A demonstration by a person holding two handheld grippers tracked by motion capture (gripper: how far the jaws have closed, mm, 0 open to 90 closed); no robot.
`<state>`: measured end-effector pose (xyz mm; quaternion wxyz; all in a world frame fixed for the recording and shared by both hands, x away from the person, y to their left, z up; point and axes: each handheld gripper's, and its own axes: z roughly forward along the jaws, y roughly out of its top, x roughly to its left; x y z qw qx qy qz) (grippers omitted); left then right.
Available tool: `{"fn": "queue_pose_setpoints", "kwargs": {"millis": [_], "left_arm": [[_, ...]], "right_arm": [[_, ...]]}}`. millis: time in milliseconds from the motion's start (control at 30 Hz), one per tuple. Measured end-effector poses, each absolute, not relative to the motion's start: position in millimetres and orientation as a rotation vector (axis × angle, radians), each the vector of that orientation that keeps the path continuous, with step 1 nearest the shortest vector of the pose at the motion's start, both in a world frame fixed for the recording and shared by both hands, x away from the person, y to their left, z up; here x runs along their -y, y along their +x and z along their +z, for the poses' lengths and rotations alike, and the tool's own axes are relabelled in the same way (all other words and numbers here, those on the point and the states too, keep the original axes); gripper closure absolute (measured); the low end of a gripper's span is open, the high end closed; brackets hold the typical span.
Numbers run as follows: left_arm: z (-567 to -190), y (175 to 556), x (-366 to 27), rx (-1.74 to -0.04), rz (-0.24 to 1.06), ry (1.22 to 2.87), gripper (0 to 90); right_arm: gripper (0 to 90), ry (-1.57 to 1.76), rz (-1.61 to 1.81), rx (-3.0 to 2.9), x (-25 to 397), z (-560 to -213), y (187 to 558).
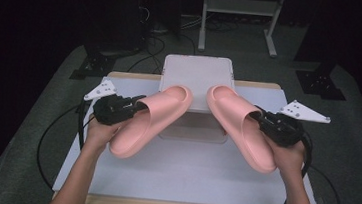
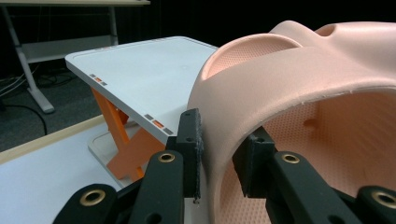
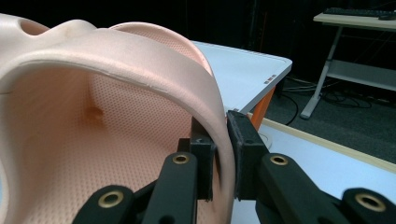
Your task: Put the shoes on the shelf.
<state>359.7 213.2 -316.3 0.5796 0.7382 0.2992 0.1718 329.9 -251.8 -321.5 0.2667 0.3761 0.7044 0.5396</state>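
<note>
Two pink foam slides are held up over the table. My left gripper is shut on the strap edge of the left slide, whose toe points toward the white stand. My right gripper is shut on the strap edge of the right slide. In the left gripper view the jaws pinch the pink strap wall, one finger outside it and one inside. In the right gripper view the strap wall sits between the two pads.
A white stand with orange legs sits at the far middle of the white table top. Cables trail off the left table edge onto the grey floor. A metal frame stands beyond the table.
</note>
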Motion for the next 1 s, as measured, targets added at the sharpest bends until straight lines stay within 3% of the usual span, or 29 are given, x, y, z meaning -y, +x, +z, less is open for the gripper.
{"fn": "queue_pose_setpoints", "kwargs": {"millis": [1000], "left_arm": [[-298.7, 402.5, -208.3, -0.734, 0.41, 1.721, 73.2]], "right_arm": [[80.8, 1.032, 1.465, -1.885, 244.0, -301.5, 361.8]]}}
